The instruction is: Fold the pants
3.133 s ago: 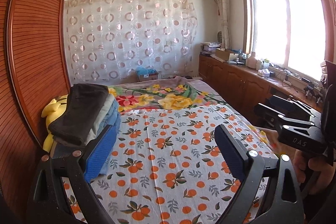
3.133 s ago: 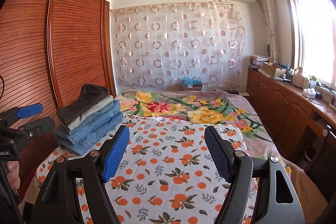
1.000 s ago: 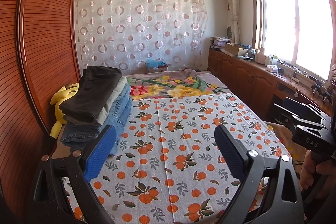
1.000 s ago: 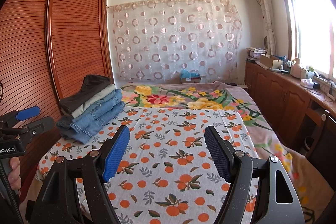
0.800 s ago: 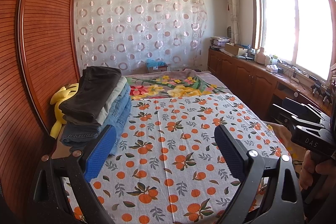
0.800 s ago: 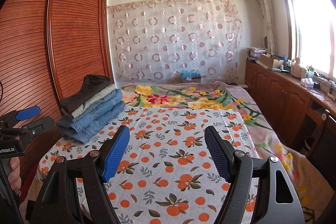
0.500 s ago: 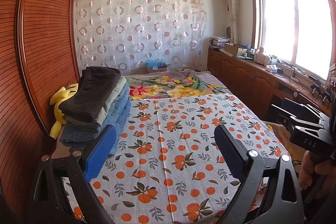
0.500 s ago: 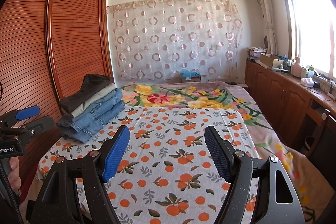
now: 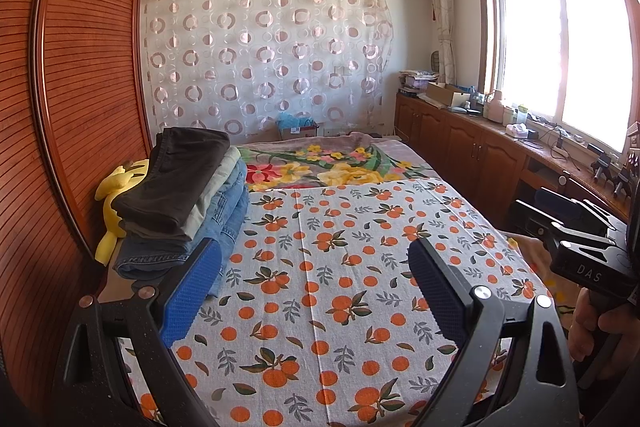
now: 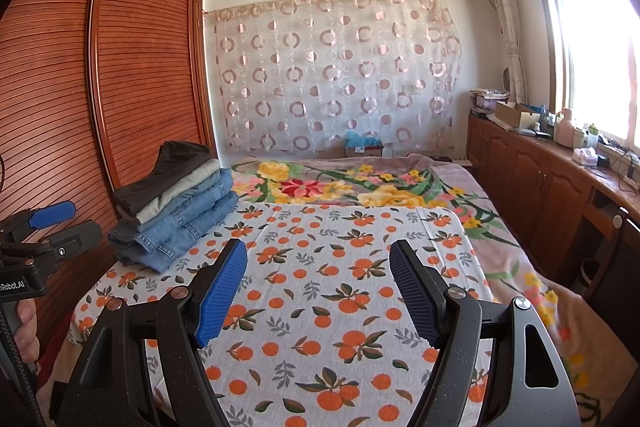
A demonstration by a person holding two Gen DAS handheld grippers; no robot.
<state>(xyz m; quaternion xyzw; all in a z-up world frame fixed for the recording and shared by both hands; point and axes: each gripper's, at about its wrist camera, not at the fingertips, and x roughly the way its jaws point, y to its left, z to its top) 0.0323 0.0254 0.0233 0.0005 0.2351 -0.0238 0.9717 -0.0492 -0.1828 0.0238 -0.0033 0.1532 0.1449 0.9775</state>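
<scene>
While both tongs, left gripper (image 9: 314,281) and right gripper (image 10: 318,281), are held apart and empty as before, the stack of folded denim and dark pants (image 10: 176,203) at ten o'clock is left untouched, so folding appears finished.

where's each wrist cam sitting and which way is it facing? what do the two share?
Left wrist: on the left gripper, facing down the bed; open jaws, right gripper and its hand at right edge.
Right wrist: on the right gripper, facing the same way; open jaws, left gripper and a hand at left edge.
Shared: folded pants stack, orange-print sheet, curtain.
</scene>
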